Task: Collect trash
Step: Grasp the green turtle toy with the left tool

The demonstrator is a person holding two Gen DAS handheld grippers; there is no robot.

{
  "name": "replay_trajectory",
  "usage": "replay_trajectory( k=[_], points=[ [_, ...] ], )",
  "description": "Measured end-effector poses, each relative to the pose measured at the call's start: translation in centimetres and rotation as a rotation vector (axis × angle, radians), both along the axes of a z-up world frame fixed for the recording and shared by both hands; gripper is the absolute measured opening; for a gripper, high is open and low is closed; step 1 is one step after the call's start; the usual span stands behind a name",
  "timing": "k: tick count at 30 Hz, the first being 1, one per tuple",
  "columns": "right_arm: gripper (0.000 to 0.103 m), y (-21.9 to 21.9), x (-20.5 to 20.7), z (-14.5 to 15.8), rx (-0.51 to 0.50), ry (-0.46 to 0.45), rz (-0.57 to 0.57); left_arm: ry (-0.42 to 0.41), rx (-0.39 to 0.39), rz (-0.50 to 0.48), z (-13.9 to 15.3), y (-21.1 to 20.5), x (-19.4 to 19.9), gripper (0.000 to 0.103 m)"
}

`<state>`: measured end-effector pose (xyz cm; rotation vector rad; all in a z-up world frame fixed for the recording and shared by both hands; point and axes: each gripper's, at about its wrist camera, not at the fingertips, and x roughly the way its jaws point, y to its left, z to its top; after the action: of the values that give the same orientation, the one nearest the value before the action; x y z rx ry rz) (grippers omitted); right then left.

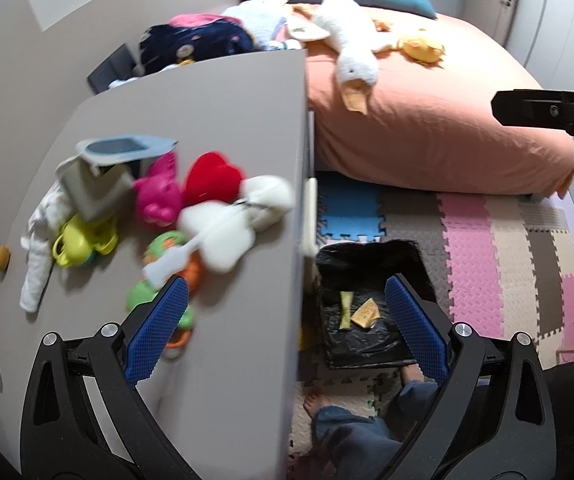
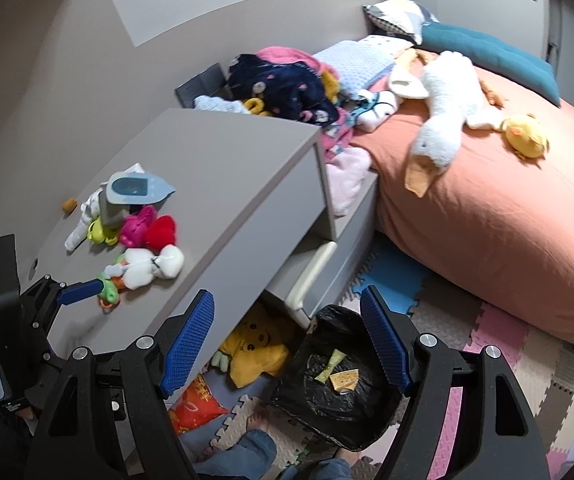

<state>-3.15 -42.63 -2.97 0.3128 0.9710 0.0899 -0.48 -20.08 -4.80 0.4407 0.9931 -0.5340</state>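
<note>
A black-lined trash bin [image 1: 371,340] stands on the floor beside the grey desk [image 1: 215,120]. It holds a yellow wrapper [image 1: 365,314] and a green strip [image 1: 345,306]. In the right wrist view the bin [image 2: 327,400] shows the same scraps [image 2: 343,380]. My left gripper [image 1: 287,312] is open and empty, hovering over the desk's edge and the bin. My right gripper [image 2: 287,336] is open and empty above the bin. The left gripper [image 2: 83,292] also shows at the left of the right wrist view, over the desk.
Toys lie on the desk: a red plush heart [image 1: 211,178], a pink toy [image 1: 157,196], a white plush [image 1: 239,216], a grey box [image 1: 95,188]. A small brown scrap [image 1: 1,258] sits at the desk's left. A bed [image 1: 427,128] with a plush goose [image 1: 347,40] stands behind. A yellow plush [image 2: 255,348] lies under the desk.
</note>
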Motion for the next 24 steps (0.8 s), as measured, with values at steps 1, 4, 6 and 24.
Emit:
replay_trajectory(
  k=[1, 4, 6, 24],
  points=[
    [0.076, 0.5, 0.3, 0.0, 0.000, 0.001, 0.011, 0.000, 0.000, 0.008, 0.0, 0.4, 0.2, 0.096],
    [0.076, 2.0, 1.0, -0.1, 0.001, 0.004, 0.047, 0.000, 0.000, 0.032, -0.1, 1.7, 0.9, 0.096],
    [0.076, 2.9, 1.5, -0.1, 0.000, 0.007, 0.069, 0.002, 0.001, 0.053, -0.3, 2.8, 1.5, 0.096],
    [0.076, 10.0, 5.6, -1.3, -0.024, 0.057, 0.266, 0.052, -0.043, 0.118, -3.0, 7.7, 6.6, 0.080]
  ],
)
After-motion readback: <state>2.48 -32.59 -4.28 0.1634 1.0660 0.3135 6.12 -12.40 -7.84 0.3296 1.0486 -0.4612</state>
